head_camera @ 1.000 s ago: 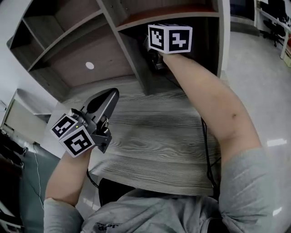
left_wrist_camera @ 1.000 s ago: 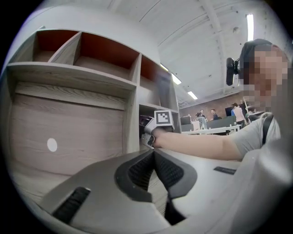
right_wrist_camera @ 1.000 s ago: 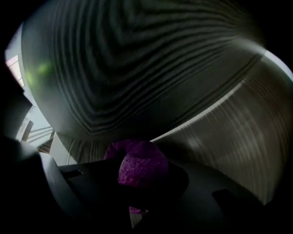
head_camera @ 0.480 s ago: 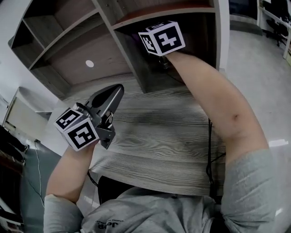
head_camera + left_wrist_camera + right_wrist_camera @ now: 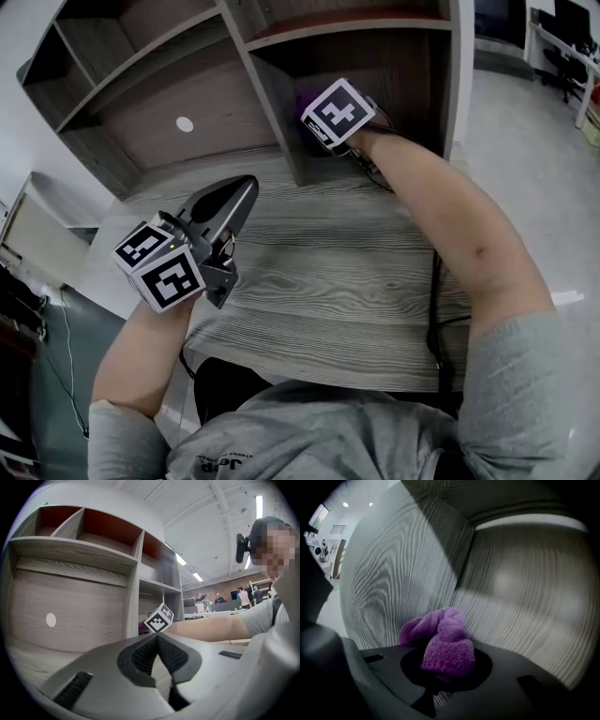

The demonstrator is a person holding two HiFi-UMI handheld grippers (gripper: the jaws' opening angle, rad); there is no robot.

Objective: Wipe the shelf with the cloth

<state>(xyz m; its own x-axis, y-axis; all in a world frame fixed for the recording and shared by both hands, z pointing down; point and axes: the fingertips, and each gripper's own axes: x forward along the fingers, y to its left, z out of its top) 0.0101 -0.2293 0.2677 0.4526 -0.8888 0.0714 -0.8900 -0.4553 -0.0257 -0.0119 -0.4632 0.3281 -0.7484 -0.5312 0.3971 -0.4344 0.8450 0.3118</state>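
A fluffy purple cloth [image 5: 443, 639] is bunched between the jaws of my right gripper [image 5: 445, 662], which is shut on it. The cloth is pressed against the wood-grain wall [image 5: 408, 569] of the shelf compartment. In the head view that gripper's marker cube [image 5: 336, 112] sits low in the right compartment, beside the upright divider [image 5: 274, 103], with a sliver of the purple cloth [image 5: 303, 101] showing. My left gripper [image 5: 246, 185] hangs above the desk, shut and empty; in its own view the left gripper [image 5: 157, 637] has its jaws meeting.
The wooden shelf unit has a horizontal board [image 5: 347, 23] above the right compartment and a wide left bay with a round white hole [image 5: 185, 124]. The striped desk top [image 5: 328, 272] runs toward me. A black cable [image 5: 433, 281] trails along my right arm.
My right gripper has dropped from just under the upper board to low in the compartment, close to the divider. The left gripper has stayed almost still.
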